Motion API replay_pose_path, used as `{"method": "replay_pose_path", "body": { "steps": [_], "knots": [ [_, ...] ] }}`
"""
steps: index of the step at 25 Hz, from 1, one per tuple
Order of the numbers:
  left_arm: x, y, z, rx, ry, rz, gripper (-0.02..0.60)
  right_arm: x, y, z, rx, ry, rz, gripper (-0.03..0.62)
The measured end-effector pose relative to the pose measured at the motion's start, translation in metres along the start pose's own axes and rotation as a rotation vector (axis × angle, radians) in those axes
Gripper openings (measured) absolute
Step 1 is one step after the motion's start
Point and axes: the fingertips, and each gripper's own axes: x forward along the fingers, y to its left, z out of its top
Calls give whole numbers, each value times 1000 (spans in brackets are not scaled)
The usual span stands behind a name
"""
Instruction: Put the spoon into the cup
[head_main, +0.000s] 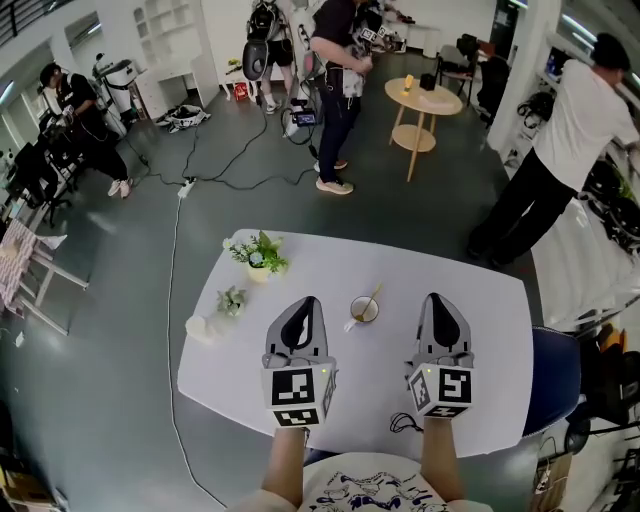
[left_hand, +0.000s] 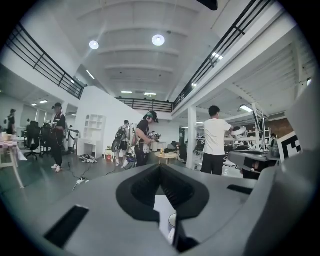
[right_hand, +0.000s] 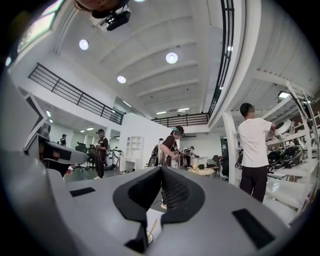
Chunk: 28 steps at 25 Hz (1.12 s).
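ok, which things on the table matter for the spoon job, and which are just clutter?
Job:
- cup
- spoon, already in the cup
- left claw and right claw, both shut and empty

Lying about:
- potted plant
- small plant
- white object
- cable

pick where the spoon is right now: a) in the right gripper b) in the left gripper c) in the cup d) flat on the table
c: the spoon stands in the cup with its handle leaning over the rim, while the left gripper and right gripper are shut with nothing in them.
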Motion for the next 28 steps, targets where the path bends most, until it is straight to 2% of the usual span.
{"method": "replay_pose_path", "body": {
  "steps": [15, 28],
  "knots": [
    [-18, -3, 21, 2, -31, -7, 14, -14, 8, 23, -13, -21, 9, 14],
    [-16, 3, 13, 3, -32, -13, 14, -11, 13, 14, -20, -19, 2, 14]
  ]
}}
